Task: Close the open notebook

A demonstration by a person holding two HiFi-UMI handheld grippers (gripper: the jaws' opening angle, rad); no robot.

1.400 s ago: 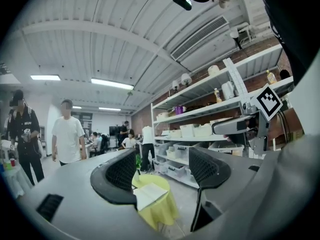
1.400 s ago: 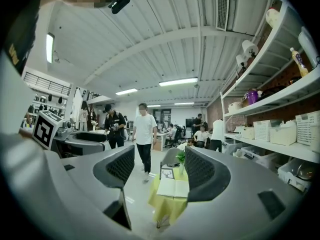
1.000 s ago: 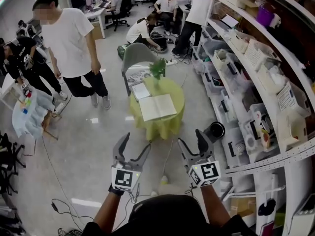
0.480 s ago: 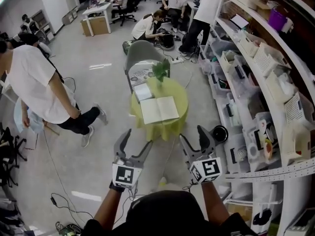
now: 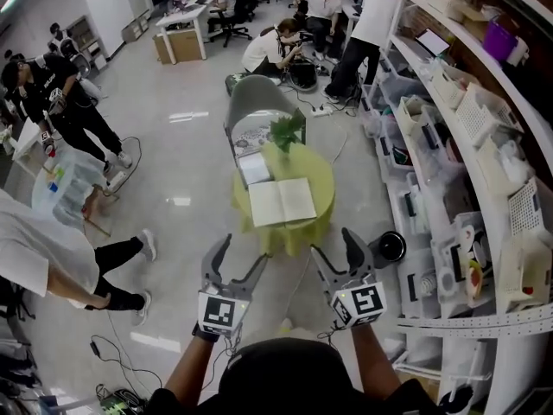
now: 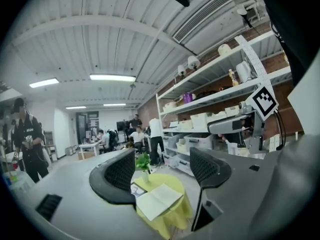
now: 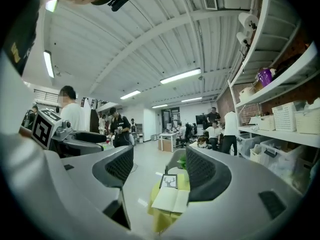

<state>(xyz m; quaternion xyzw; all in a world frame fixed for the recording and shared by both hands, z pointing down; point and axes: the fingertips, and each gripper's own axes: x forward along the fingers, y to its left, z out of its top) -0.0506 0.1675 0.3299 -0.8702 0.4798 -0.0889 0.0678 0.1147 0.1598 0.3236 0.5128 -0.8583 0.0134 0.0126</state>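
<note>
**Operator:** Report the state of both grippers.

**Technician:** Left gripper (image 5: pixel 239 253): released. Its own view shows the two jaws spread wide with only air between them. Right gripper (image 5: pixel 334 245): likewise released, jaws apart and gripping nothing. In the head view both are held out side by side over the floor (image 5: pixel 181 180), on the near side of the bench, and touch nothing.

**Operator:** Location of the notebook?

**Technician:** The notebook (image 5: pixel 282 201) lies open and flat, both pages facing up, on the round bench (image 5: pixel 321 175), which is covered by a yellow-green cloth. It sits on the near half of the bench top. It is well apart from both grippers. Each gripper view frames it in the gap between that gripper's jaws, but far beyond them.

**Operator:** Other items on the bench?

**Technician:** A framed deer picture (image 7: pixel 170 181) lies just beyond the notebook, toward its left side. Whether the two touch cannot be determined. A small green plant (image 5: pixel 286 131) stands upright at the far edge of the bench.

**Operator:** Surroundings?

**Technician:** A grey chair (image 5: pixel 255 102) stands directly behind the bench. White shelving (image 5: pixel 484 145) loaded with bins runs along the right side. A person in a white shirt (image 5: pixel 34 262) is at the left edge of the head view, and several more people occupy the far end of the room.
</note>
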